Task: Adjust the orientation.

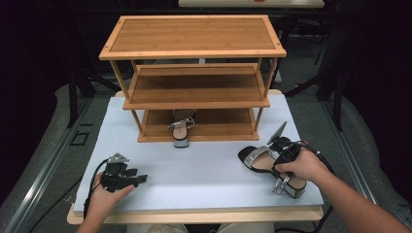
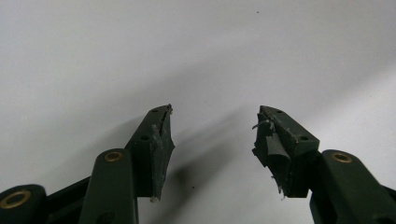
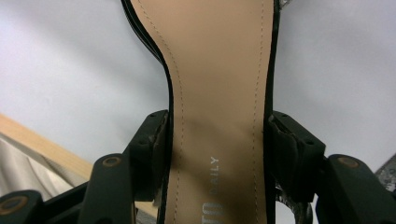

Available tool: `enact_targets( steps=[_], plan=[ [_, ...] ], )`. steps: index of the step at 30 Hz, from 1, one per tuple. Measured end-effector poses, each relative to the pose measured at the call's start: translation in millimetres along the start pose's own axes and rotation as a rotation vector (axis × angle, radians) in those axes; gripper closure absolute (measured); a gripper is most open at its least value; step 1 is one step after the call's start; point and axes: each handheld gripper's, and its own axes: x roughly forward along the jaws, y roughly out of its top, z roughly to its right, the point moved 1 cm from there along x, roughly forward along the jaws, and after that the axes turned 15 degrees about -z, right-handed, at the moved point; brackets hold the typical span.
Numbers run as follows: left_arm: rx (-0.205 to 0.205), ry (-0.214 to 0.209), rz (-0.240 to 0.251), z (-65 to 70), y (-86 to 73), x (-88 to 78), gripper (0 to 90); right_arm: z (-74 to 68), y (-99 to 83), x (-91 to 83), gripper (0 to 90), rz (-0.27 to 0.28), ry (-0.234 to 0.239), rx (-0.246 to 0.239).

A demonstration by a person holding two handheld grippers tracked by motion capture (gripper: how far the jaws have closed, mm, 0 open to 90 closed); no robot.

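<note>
High view: a three-tier wooden rack (image 1: 194,73) stands at the far side of a white table (image 1: 204,170). One heeled sandal (image 1: 181,128) sits on the rack's lowest shelf, its toe end overhanging the front edge. A second sandal (image 1: 272,167) lies on the table at the right, toe toward the rack and heel toward the person. The right gripper (image 1: 284,150) is set over its middle, with the right hand (image 1: 301,167) behind it. The left gripper (image 1: 124,177) rests low at the near left of the table, well apart from both sandals; it appears parked clear of the work.

Left gripper view: the jaws stand wide apart over bare table, with nothing between them. The pads (image 2: 161,144) show torn, worn facing.

Right gripper view: the jaws are closed against both edges of the second sandal's (image 3: 217,93) tan insole at its narrow waist. This is judged a sensible hold, since the waist is the slimmest part and fits the jaw span. The likely aim, judged from the shelved mate, is to place this sandal on the rack beside it.
</note>
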Motion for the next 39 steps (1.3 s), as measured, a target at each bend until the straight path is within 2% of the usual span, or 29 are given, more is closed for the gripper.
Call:
enact_targets(
  steps=[4,5,9,16,23,26,27,30,33,36,39],
  plan=[
    [0.002,-0.001,-0.004,-0.4,0.1,0.2,45.3,-4.3,-1.4,-14.1,42.0,0.015,-0.003,-0.021],
    [0.003,-0.001,-0.004,-0.4,0.1,0.2,45.4,-5.9,-1.3,-17.9,42.0,0.021,-0.019,-0.017],
    [0.001,-0.002,0.000,-0.2,0.1,0.2,45.4,-10.8,2.5,-32.2,42.0,0.037,-0.015,-0.017],
    [0.006,-0.002,-0.004,-1.9,0.1,-0.2,45.5,-19.0,23.9,-48.0,41.9,0.080,-0.009,-0.012],
    [-0.003,-0.006,0.000,-3.8,-0.4,-1.0,45.5,-32.5,60.1,-44.9,41.9,0.108,-0.009,-0.027],
    [-0.002,-0.006,0.000,-4.6,-0.6,-0.9,45.6,-40.6,76.0,-44.0,41.9,0.111,0.006,0.006],
    [-0.004,-0.006,-0.001,-4.9,-0.7,-1.0,45.6,-41.7,81.8,-42.6,41.9,0.125,0.007,-0.007],
    [-0.003,-0.008,-0.005,-6.3,-0.9,-1.3,45.6,-48.2,96.2,-39.2,41.9,0.149,0.036,0.008],
    [-0.005,-0.011,-0.002,-6.7,-1.0,-0.9,45.6,-55.8,107.5,-36.1,41.8,0.151,0.053,0.015],
    [-0.002,-0.011,-0.003,-6.7,-1.0,-1.1,45.6,-65.1,116.7,-30.7,41.8,0.153,0.017,0.009],
    [-0.002,-0.013,-0.003,-6.7,-0.9,-1.0,45.6,-70.8,122.4,-25.4,41.8,0.140,0.016,0.002]
  ],
)
